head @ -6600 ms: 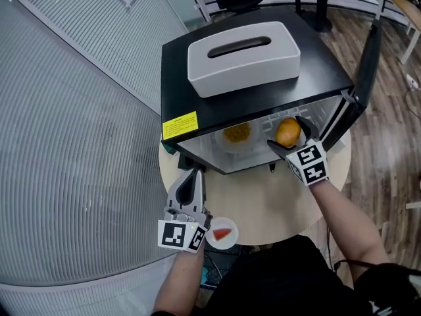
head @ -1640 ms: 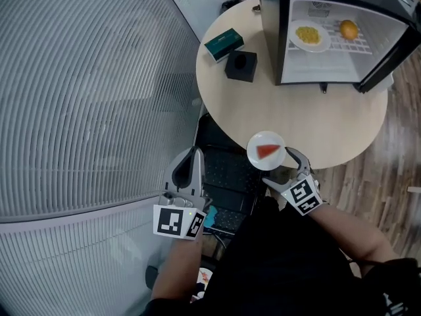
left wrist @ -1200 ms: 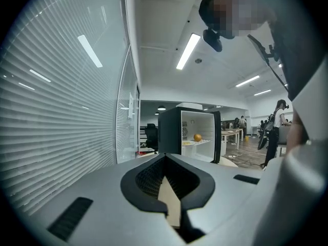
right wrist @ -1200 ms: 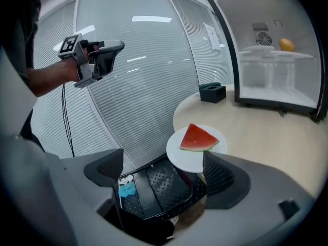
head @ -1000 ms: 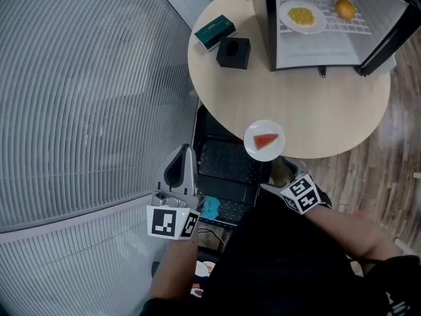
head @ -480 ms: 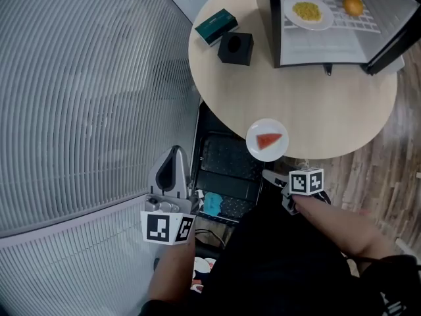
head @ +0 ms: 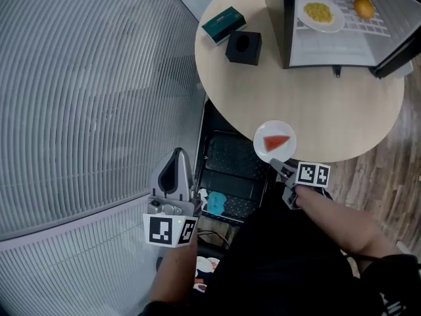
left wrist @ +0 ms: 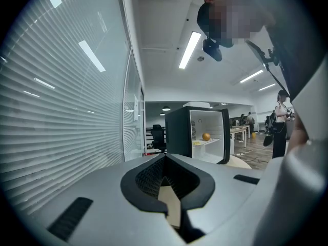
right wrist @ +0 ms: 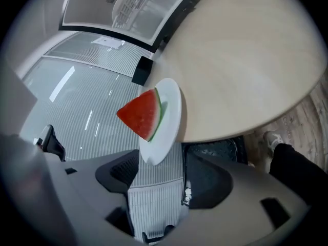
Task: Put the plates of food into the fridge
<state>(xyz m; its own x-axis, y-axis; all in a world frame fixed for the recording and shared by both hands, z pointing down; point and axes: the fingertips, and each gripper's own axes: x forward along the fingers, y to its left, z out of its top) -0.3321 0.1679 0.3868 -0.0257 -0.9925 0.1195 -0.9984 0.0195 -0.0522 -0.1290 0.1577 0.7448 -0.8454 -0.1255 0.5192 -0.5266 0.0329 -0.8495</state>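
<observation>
**Head view:** the camera sits above the person and faces steeply down. The round worktop [head: 309,104] and the open fridge [head: 288,18] lie well below at upper right. The left gripper [head: 176,155] and right gripper [head: 281,176] are nearer, in the lower half.

**Left gripper view:** the camera rides on that gripper [left wrist: 166,181] and looks along its closed jaws, roughly level, to the distant fridge [left wrist: 177,135].

**Right gripper view:** the camera rides on that gripper [right wrist: 159,183], rolled sideways. It is very close to the plate [right wrist: 171,117], whose rim lies between the closing jaws at the worktop [right wrist: 246,60] edge.

**Overlap:** all three views share the fridge [right wrist: 123,14]. The head and right gripper views also share the plate [head: 263,131] and worktop.
</observation>
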